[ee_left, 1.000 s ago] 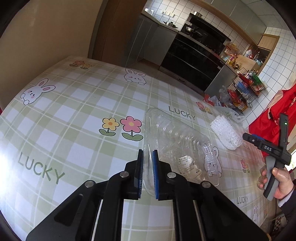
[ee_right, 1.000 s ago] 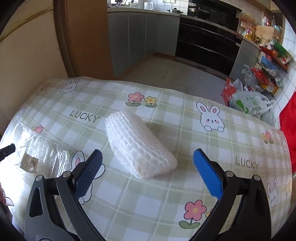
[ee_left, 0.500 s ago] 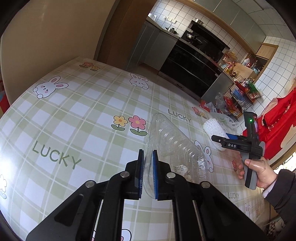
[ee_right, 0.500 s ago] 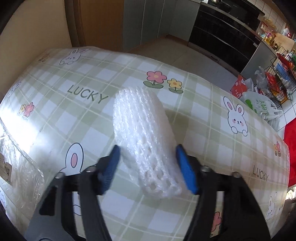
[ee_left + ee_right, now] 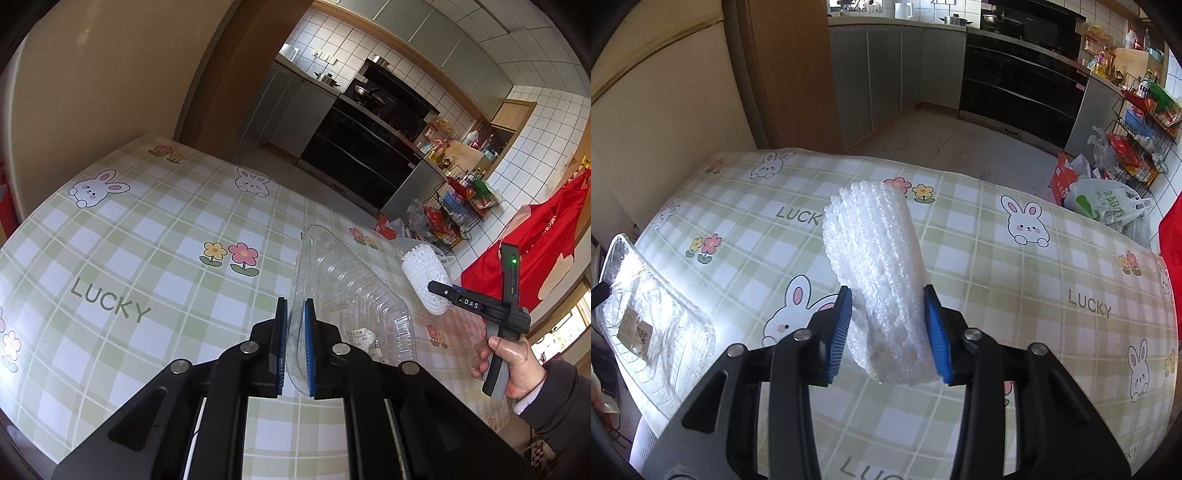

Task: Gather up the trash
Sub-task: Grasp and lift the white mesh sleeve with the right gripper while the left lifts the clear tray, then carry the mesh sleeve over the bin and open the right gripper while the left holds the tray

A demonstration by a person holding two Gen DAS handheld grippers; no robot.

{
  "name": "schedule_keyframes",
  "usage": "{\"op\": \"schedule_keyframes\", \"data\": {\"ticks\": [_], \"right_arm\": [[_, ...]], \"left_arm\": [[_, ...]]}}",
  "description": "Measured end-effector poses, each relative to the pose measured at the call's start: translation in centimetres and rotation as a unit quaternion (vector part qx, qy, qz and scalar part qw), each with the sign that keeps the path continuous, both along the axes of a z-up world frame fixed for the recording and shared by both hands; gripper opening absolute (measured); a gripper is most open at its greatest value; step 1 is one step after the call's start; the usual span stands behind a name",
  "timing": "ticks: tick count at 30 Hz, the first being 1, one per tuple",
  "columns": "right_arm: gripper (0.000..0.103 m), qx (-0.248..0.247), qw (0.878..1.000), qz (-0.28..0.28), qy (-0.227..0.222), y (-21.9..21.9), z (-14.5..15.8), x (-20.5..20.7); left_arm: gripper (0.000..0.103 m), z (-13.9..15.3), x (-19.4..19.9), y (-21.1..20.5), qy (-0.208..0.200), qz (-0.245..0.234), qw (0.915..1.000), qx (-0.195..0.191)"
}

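Observation:
A clear plastic tray [image 5: 351,288] with a small label hangs tilted above the checked tablecloth [image 5: 147,229]. My left gripper [image 5: 295,306] is shut on its near rim. The same tray [image 5: 646,314] shows at the left edge of the right wrist view. A white foam net sleeve [image 5: 875,236] sits between the blue pads of my right gripper [image 5: 887,295]. Those jaws are closing and both pads press its sides, holding it above the table. The left wrist view shows the sleeve [image 5: 424,273] at the right, with a hand [image 5: 517,365] on the gripper's handle.
Beyond the table's far edge lie the kitchen floor, grey cabinets and a black oven [image 5: 1015,74]. A wire rack [image 5: 1137,122] of groceries and plastic bags [image 5: 1104,203] stand at the right. A red cloth [image 5: 535,251] hangs on the right.
The right jaws went from wide open to pressing on the foam sleeve, which has left the table. The left gripper has risen with the clear tray, now tilted up.

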State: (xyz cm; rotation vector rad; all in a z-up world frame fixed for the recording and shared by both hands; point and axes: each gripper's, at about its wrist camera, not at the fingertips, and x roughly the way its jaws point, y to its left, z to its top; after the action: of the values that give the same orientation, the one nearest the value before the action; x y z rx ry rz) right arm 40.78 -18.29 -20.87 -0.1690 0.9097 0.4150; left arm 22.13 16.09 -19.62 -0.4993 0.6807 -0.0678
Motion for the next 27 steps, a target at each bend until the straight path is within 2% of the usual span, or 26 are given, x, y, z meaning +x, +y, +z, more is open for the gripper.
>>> {"op": "schedule_keyframes", "data": {"ticks": [8, 14, 18, 21, 27], "right_arm": [[0.041, 0.102, 0.995, -0.002, -0.015, -3.2, 5.3, -7.9], [0.041, 0.149, 0.988, 0.005, -0.035, -5.5, 8.2, -14.9], [0.041, 0.167, 0.985, 0.004, -0.052, -6.7, 9.1, -20.1], [0.041, 0.16, 0.985, 0.001, -0.067, -7.5, 9.4, -23.9], [0.041, 0.154, 0.986, 0.003, -0.06, -8.7, 8.2, -30.1]], "left_arm": [[0.009, 2.9, -3.6, -0.2, -0.019, 0.006, 0.9998, 0.005], [0.009, 5.0, -6.5, -0.7, -0.033, 0.004, 0.9994, 0.01], [0.009, 6.4, -8.7, -1.3, -0.042, 0.003, 0.9991, 0.009], [0.009, 7.0, -10.0, -1.6, -0.047, 0.004, 0.9989, 0.005], [0.009, 8.0, -12.6, -2.1, -0.056, 0.005, 0.9984, 0.004]]}}
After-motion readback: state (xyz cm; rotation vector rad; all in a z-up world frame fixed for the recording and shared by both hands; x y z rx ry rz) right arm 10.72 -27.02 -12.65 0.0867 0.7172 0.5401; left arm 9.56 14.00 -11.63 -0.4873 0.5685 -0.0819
